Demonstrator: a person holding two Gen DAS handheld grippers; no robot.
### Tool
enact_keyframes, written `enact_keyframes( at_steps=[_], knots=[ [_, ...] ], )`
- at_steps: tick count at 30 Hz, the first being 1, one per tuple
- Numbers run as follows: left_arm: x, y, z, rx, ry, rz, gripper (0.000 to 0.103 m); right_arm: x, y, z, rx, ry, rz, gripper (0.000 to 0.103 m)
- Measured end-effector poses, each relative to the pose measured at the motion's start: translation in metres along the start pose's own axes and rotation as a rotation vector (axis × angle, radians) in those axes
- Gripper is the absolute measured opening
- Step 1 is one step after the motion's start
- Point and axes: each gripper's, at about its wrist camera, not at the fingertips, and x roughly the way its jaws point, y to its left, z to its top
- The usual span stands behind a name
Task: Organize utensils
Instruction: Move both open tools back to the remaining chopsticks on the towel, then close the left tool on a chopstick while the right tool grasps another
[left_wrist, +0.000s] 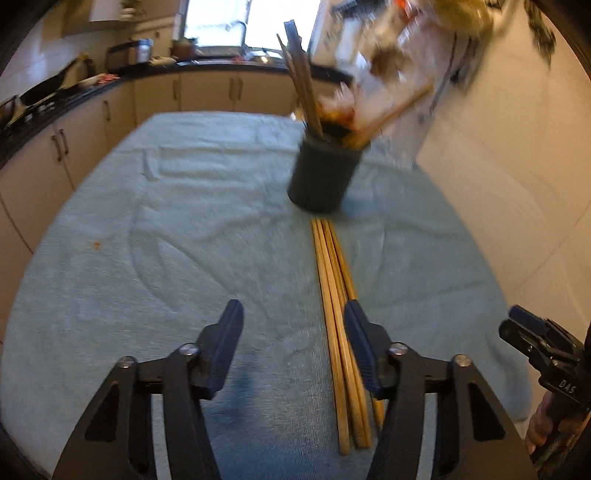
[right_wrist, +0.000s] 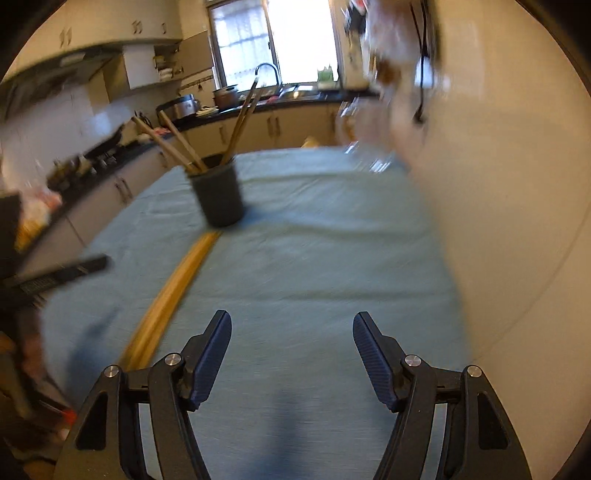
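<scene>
Several wooden chopsticks (left_wrist: 334, 295) lie side by side on the pale blue cloth (left_wrist: 166, 240), pointing at a dark round utensil holder (left_wrist: 323, 173) that holds more chopsticks and a wooden utensil. My left gripper (left_wrist: 293, 321) is open and empty above the cloth, its right finger (left_wrist: 360, 343) over the near ends of the chopsticks. In the right wrist view the holder (right_wrist: 219, 197) stands far left with the chopsticks (right_wrist: 173, 291) blurred in front of it. My right gripper (right_wrist: 291, 332) is open and empty over bare cloth (right_wrist: 332, 240).
A white wall (right_wrist: 517, 221) runs along the table's right edge. Kitchen counters and cabinets (left_wrist: 92, 122) lie beyond the left and far edges. Blurred clutter (left_wrist: 399, 55) stands behind the holder. The right gripper's body (left_wrist: 543, 354) shows at the lower right.
</scene>
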Motion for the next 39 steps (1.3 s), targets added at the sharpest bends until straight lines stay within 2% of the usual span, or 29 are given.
enact_keyframes(
  at_steps=[3, 6, 8, 15, 16, 17, 18, 21, 24, 28, 33, 39],
  knots=[
    [0.022, -0.008, -0.002, 0.027, 0.05, -0.017, 0.045, 0.019, 0.003, -0.003, 0.072, 0.022, 0.077, 0.073],
    [0.04, -0.013, -0.002, 0.044, 0.084, -0.028, 0.037, 0.032, 0.007, -0.002, 0.085, 0.031, 0.099, 0.073],
    [0.053, -0.018, -0.001, 0.059, 0.117, -0.017, 0.023, 0.038, 0.008, -0.002, 0.094, 0.034, 0.106, 0.073],
    [0.067, -0.021, 0.009, 0.072, 0.111, 0.028, 0.02, 0.057, 0.002, 0.003, 0.153, 0.059, 0.118, 0.073],
    [0.067, -0.021, 0.01, 0.077, 0.111, 0.037, 0.018, 0.06, 0.001, 0.003, 0.156, 0.065, 0.118, 0.073],
    [0.069, -0.021, 0.012, 0.076, 0.111, 0.045, 0.008, 0.062, 0.002, 0.003, 0.155, 0.073, 0.119, 0.073],
    [0.071, -0.019, 0.014, 0.065, 0.112, 0.062, 0.006, 0.063, 0.004, 0.003, 0.151, 0.078, 0.12, 0.073],
    [0.069, -0.006, 0.017, -0.012, 0.13, 0.045, 0.006, 0.066, 0.012, 0.005, 0.126, 0.092, 0.123, 0.073],
    [0.06, 0.009, 0.015, -0.056, 0.143, 0.063, 0.006, 0.071, 0.028, 0.007, 0.076, 0.116, 0.132, 0.073],
    [0.05, 0.029, 0.005, -0.116, 0.155, 0.043, 0.006, 0.084, 0.058, 0.008, -0.009, 0.146, 0.139, 0.07],
    [0.041, 0.037, -0.006, -0.142, 0.144, 0.003, 0.007, 0.102, 0.09, 0.007, -0.111, 0.172, 0.08, 0.063],
    [0.039, 0.038, -0.007, -0.144, 0.131, -0.026, 0.007, 0.114, 0.105, 0.013, -0.166, 0.195, -0.003, 0.058]
  ],
)
